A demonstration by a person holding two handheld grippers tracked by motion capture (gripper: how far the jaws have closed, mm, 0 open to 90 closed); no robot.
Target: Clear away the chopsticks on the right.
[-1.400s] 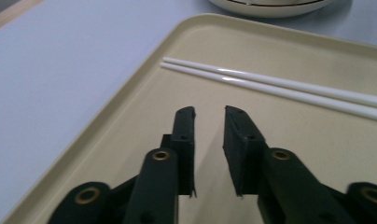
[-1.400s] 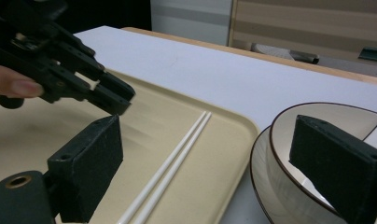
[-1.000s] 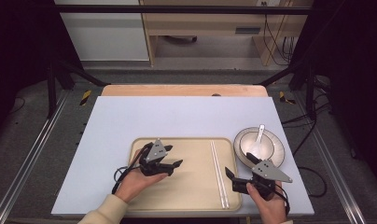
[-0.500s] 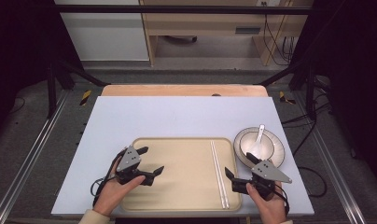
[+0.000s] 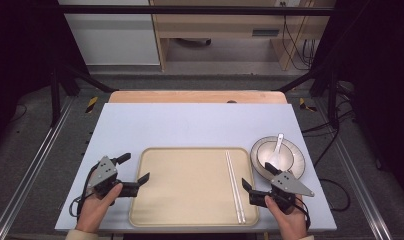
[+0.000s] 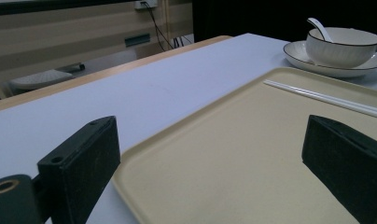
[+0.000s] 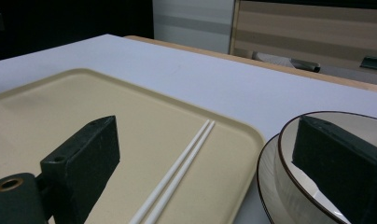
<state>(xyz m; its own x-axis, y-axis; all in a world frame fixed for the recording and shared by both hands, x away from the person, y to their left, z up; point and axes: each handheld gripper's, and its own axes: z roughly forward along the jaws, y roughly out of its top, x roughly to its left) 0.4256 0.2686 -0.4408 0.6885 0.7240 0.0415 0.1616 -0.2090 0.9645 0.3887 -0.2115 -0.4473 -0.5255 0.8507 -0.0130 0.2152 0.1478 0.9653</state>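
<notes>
A beige tray (image 5: 190, 187) lies at the near middle of the blue-white table. Two white chopsticks (image 5: 235, 186) rest along its right side. To the right of the tray, a white bowl (image 5: 270, 155) stands on a dark-rimmed plate (image 5: 296, 160) with a white spoon (image 5: 278, 146) in it. My left gripper (image 5: 135, 167) is open and empty at the tray's left edge, which passes between its jaws (image 6: 210, 172). My right gripper (image 5: 257, 176) is open and empty between the chopsticks (image 7: 177, 172) and the bowl (image 7: 289, 140).
The table's wooden far edge (image 5: 197, 96) runs beyond the blue-white top. Black frame posts (image 5: 65, 75) stand at the far corners, and rails (image 5: 35, 165) run along both sides. Cabinets and cables lie behind the table.
My left gripper has moved left, from over the tray's left part to its left edge. The right gripper has stayed where it was.
</notes>
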